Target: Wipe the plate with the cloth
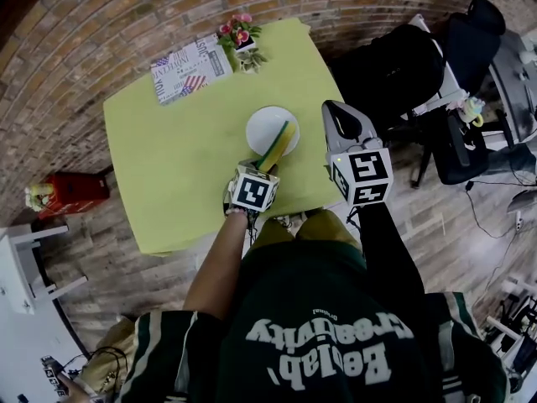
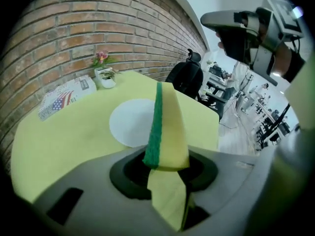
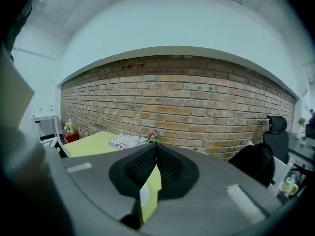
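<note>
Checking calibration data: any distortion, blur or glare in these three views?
Head view: fisheye, the brick wall bows; even light, no glare. Left gripper view: dark vignette, the cloth close to the lens is slightly soft, the plate washes out white. Right gripper view: wall arcs strongly, corners dark.

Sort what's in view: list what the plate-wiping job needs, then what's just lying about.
For the job:
- plate
- cloth, clamped in the left gripper
- right gripper, fingers shut on nothing

Lying about:
- flower pot
- flag-print box
- black office chair
- red thing on the floor
</note>
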